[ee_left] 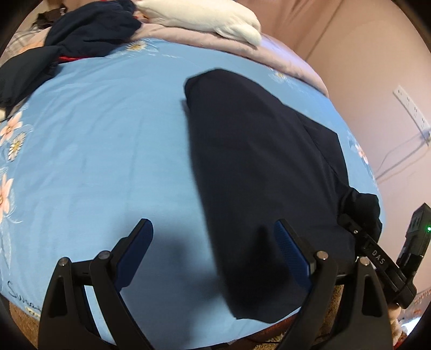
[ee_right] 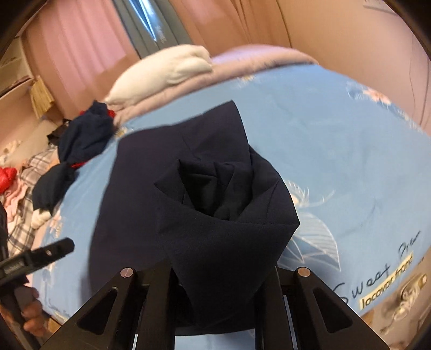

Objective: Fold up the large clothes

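A large dark navy garment (ee_left: 258, 172) lies folded lengthwise on the blue flowered bedsheet (ee_left: 107, 150). My left gripper (ee_left: 212, 231) is open and empty just above the sheet, its right finger over the garment's near left edge. My right gripper (ee_left: 350, 223) shows at the garment's right end in the left wrist view. In the right wrist view my right gripper (ee_right: 218, 272) is shut on a bunched end of the navy garment (ee_right: 204, 210), which covers its fingertips and is lifted toward the camera.
A second dark garment (ee_left: 80, 35) with red trim lies crumpled at the far left of the bed. A white pillow (ee_left: 204, 18) rests on a lilac quilt (ee_left: 282, 56) at the far end. A wall with a socket strip (ee_left: 409, 107) is to the right.
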A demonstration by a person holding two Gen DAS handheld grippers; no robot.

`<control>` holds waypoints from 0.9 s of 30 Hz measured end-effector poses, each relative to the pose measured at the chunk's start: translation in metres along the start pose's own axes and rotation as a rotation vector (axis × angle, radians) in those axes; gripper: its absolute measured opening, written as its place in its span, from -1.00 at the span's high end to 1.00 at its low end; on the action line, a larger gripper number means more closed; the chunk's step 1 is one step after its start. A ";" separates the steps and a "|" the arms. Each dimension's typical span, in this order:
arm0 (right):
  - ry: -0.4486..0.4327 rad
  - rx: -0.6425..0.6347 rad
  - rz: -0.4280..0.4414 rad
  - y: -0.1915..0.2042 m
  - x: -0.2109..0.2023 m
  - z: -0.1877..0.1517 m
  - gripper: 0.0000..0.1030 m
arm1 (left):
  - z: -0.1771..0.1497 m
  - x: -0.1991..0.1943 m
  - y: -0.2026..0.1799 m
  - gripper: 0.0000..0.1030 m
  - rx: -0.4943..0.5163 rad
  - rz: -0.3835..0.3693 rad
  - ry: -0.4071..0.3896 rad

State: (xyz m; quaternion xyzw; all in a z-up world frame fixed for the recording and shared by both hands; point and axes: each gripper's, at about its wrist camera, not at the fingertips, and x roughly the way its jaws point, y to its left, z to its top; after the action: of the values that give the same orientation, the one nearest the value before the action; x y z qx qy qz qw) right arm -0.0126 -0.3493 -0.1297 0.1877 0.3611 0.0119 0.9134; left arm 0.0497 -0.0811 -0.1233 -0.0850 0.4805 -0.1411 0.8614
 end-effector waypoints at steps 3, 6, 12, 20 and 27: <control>0.024 0.030 0.018 -0.011 0.005 -0.003 0.72 | -0.001 0.017 -0.009 -0.77 0.025 0.011 0.037; 0.047 0.053 0.030 -0.016 0.012 -0.007 0.72 | -0.005 0.032 -0.010 -0.77 0.030 0.013 0.073; 0.076 0.110 0.072 -0.032 0.022 -0.016 0.72 | -0.009 0.045 -0.008 -0.81 0.024 0.013 0.095; 0.077 0.124 0.081 -0.034 0.022 -0.020 0.72 | -0.018 0.055 -0.012 -0.83 0.050 0.049 0.081; 0.078 0.105 0.042 -0.029 0.019 -0.018 0.51 | -0.018 0.057 -0.009 -0.83 0.012 0.014 0.095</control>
State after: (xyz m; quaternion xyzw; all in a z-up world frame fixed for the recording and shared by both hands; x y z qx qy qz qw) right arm -0.0140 -0.3670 -0.1639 0.2425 0.3927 0.0195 0.8869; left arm 0.0609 -0.1081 -0.1763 -0.0698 0.5204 -0.1420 0.8391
